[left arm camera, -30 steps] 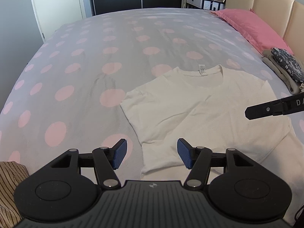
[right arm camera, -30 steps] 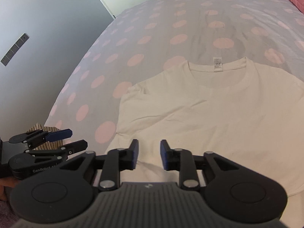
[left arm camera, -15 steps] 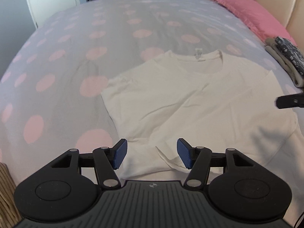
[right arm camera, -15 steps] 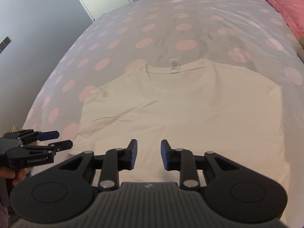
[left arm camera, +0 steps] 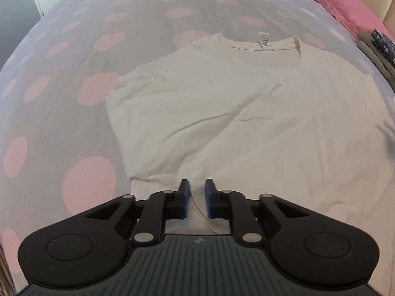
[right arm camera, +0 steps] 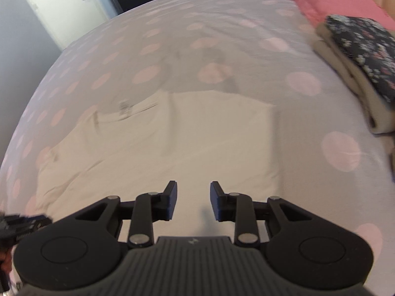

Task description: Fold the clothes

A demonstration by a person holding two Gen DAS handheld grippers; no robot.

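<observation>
A white T-shirt (left arm camera: 234,123) lies flat on the bed, collar and label toward the far side. My left gripper (left arm camera: 196,192) is at the shirt's near hem, its jaws nearly closed with a fold of hem cloth between them. In the right wrist view the shirt (right arm camera: 172,153) is blurred, and my right gripper (right arm camera: 193,198) hovers open over its right part, near the right sleeve edge. The left gripper shows at the lower left of the right wrist view (right arm camera: 22,224).
The bedspread (left arm camera: 74,98) is grey with pink dots. A pink pillow (left arm camera: 345,5) lies at the far right. A stack of folded clothes (right arm camera: 358,56) with a dark floral piece on top sits right of the shirt. A white door (right arm camera: 61,0) stands beyond the bed.
My left gripper has moved in to the shirt's near hem and closed from wide open onto the cloth. My right gripper has swung right toward the sleeve side and opened a little wider.
</observation>
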